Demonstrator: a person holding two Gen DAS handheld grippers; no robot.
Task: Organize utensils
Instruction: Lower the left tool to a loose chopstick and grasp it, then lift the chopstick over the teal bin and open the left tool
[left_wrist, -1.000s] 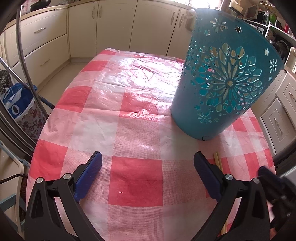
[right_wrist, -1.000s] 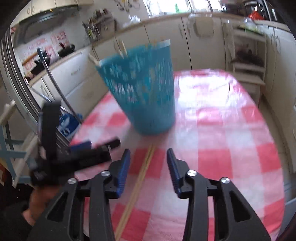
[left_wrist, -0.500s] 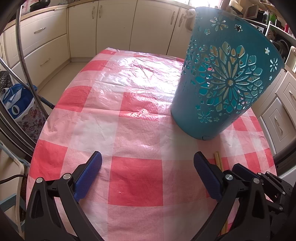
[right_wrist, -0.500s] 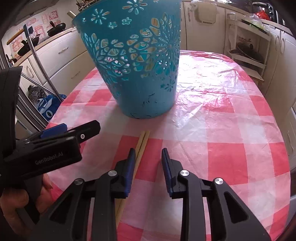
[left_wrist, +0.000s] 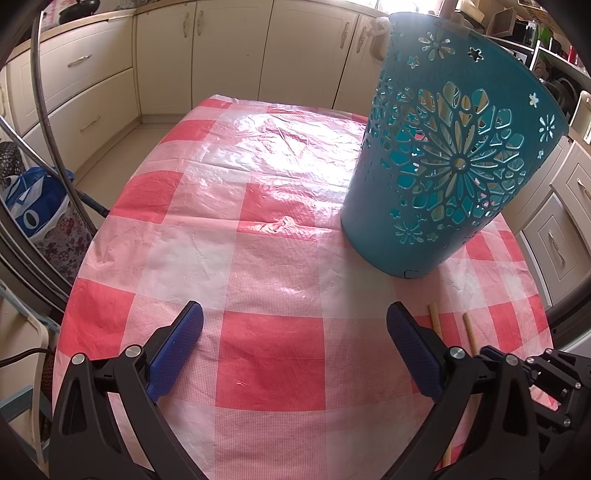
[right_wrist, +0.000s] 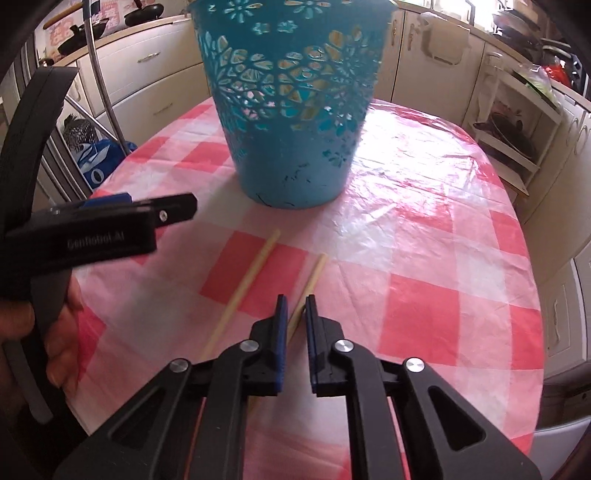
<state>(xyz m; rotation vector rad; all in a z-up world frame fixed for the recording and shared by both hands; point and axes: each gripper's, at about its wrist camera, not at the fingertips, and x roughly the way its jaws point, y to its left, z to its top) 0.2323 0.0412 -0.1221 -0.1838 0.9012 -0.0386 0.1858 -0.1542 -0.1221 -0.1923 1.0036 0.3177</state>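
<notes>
So the right gripper (right_wrist: 296, 310) sits low in the middle of its own view, and its jaws have just been closing. They're now pinched onto one chopstick (right_wrist: 312, 280), which runs up and to the right from between the blue pads toward the basket (right_wrist: 291, 110). The second chopstick (right_wrist: 245, 288) lies flat on the table (right_wrist: 443, 258) just left of the first one. The two are apart now, with a clear strip of cloth between them, both tips pointing at the basket.

The basket is a teal plastic thing with flower cutouts. It stands upright in the upper middle of the right view and at the upper right of the left view, on the red and white checked cloth. You can see pale sticks through the cutouts, but what they are I can't tell.

The left gripper (left_wrist: 295, 321) is wide open near the bottom of its own frame, with nothing between the pads, hanging over a red square. In the right view it's at the left edge, with a hand (right_wrist: 62, 332) wrapped round its handle.

Cream cabinets (left_wrist: 229, 55) run behind the table.
</notes>
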